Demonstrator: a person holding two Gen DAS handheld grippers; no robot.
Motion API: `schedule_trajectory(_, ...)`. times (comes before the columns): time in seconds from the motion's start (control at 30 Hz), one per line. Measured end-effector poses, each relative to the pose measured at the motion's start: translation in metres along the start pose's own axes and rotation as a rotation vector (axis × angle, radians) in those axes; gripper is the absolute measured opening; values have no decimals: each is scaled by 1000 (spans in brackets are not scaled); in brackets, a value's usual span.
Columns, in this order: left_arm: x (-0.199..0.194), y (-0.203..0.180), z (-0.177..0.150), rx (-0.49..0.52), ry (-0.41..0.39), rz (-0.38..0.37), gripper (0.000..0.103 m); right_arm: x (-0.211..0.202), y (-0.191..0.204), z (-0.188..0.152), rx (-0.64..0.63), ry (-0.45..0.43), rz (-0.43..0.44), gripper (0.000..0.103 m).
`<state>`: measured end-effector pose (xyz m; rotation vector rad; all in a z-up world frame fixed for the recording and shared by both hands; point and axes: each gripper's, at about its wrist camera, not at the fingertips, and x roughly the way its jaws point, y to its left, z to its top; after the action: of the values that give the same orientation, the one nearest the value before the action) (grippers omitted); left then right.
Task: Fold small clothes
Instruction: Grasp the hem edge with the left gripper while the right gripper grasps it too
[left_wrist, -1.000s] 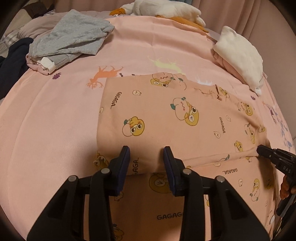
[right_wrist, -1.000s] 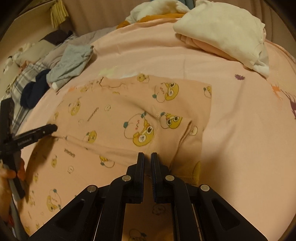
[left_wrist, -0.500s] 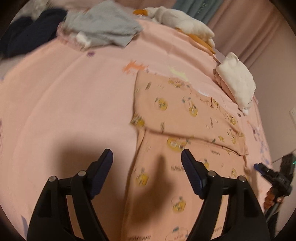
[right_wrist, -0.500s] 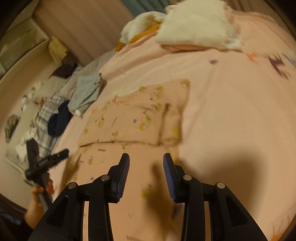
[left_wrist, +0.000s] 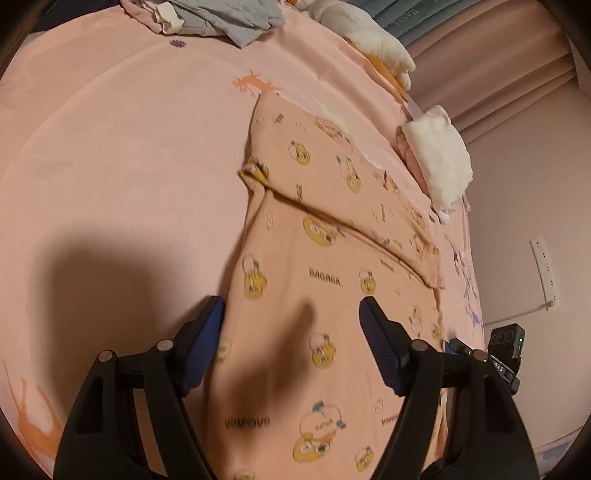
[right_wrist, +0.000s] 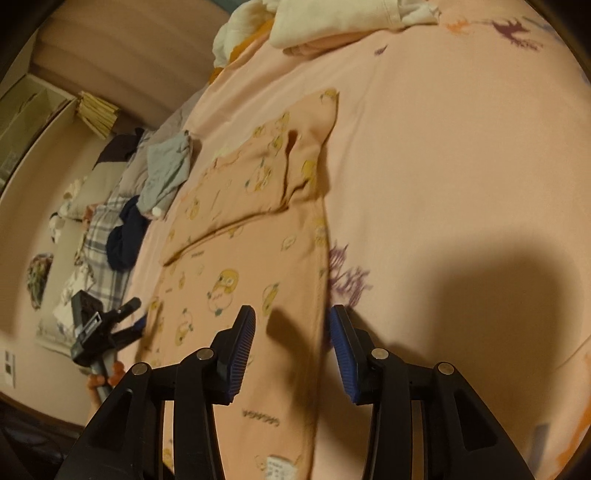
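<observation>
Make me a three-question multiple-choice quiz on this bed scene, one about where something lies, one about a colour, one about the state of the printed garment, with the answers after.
1. Where does the grey garment lie relative to the printed pink garment?
A. Farther up the bed, toward the left side in the left wrist view
B. On top of it
C. Between the left gripper's fingers

2. What colour are the pads on the right gripper?
A. Red
B. Blue
C. White

3. How does the printed pink garment lie?
A. Crumpled in a ball
B. Hanging off the bed
C. Flat on the bedsheet, its far part folded back over itself

Answers: 1 A, the grey garment sits apart near the far edge. 2 B, both ribbed pads are blue. 3 C, a fold edge crosses the garment, with a doubled layer beyond it.
</observation>
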<state>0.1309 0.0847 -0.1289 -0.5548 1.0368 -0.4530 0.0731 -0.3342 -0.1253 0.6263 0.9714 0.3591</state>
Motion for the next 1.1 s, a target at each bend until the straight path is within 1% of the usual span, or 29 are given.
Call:
schedule_trajectory(0.1,-4,3,-9,-2,19,-12,66,-1,2,-10,3,33,26,41)
schedule_trajectory(0.17,-8,5,-18,-12,28,-32,65,-3,-1,-17,23,50,54,41)
schedule_trajectory(0.33,-21,6,-42,0,52,-57,65,-9,-5,-45,70,92,138,41)
schedule_trajectory(0.53,-36,6,-73,-4,81,-103,65,-11,5,-72,59,148,176,41)
schedule_trajectory(0.63,-41,4,-88,7,97,-108,65,-12,8,-80,42,170,173,41)
schedule_trajectory(0.87,-45,0,-103,20,113,-118,64,-11,12,-88,34,183,161,41)
schedule_trajectory(1.07,-47,2,-108,17,117,-112,55,-11,13,-90,23,181,153,41)
schedule_trajectory(1.1,-48,4,-110,17,118,-111,52,-11,14,-92,16,182,144,39)
